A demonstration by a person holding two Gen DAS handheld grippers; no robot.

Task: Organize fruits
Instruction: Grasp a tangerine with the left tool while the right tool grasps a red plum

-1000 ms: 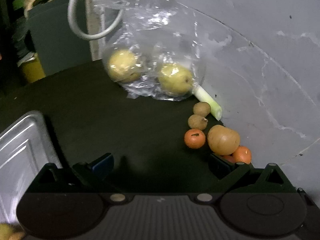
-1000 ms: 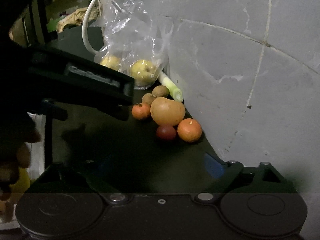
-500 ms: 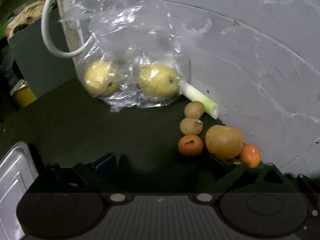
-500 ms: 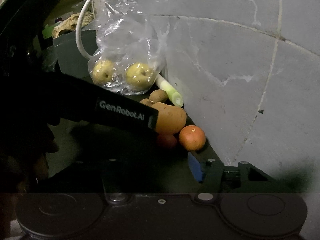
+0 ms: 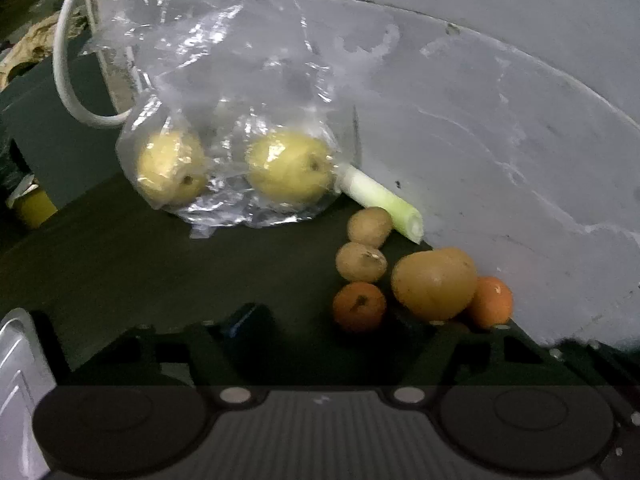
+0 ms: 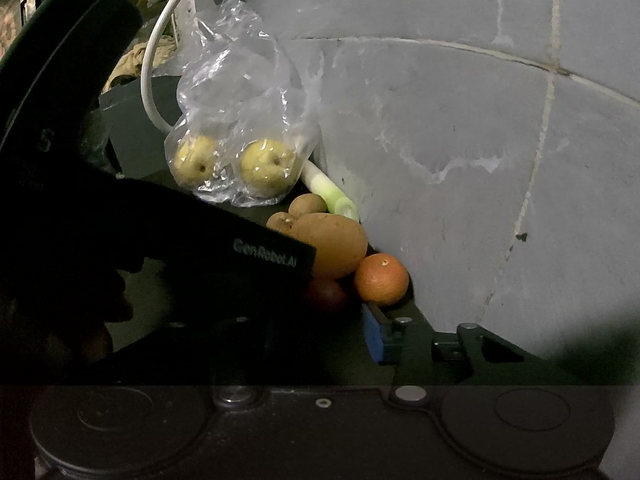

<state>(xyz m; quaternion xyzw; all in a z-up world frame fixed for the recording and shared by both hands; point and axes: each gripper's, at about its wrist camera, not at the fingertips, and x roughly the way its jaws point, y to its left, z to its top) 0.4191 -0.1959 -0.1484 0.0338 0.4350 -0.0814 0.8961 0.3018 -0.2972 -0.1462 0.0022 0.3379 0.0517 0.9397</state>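
A loose cluster of fruit lies on the dark counter against the grey wall. It holds a small tangerine (image 5: 359, 306), a large tan fruit (image 5: 434, 283), an orange (image 5: 491, 301) and two small brown fruits (image 5: 361, 262). My left gripper (image 5: 332, 326) is open and low, with the tangerine just ahead between its fingertips. In the right wrist view the orange (image 6: 382, 279) and a dark red fruit (image 6: 326, 294) sit just beyond my right gripper (image 6: 322, 322). It is open; only its blue-padded right finger (image 6: 374, 336) shows. The left gripper's black body (image 6: 180, 248) hides the other finger.
A clear plastic bag (image 5: 224, 100) with two yellow fruits (image 5: 290, 168) stands behind the cluster, with a pale green leek stalk (image 5: 384, 202) beside it. A metal tray (image 5: 16, 364) edges in at lower left. The wall (image 5: 500, 140) closes the right side; a white cable (image 5: 64, 60) hangs behind.
My left gripper has moved forward and right, closer to the fruit cluster, and the tray has slid out of view. The right gripper's blue-padded finger has shifted inward, toward the orange.
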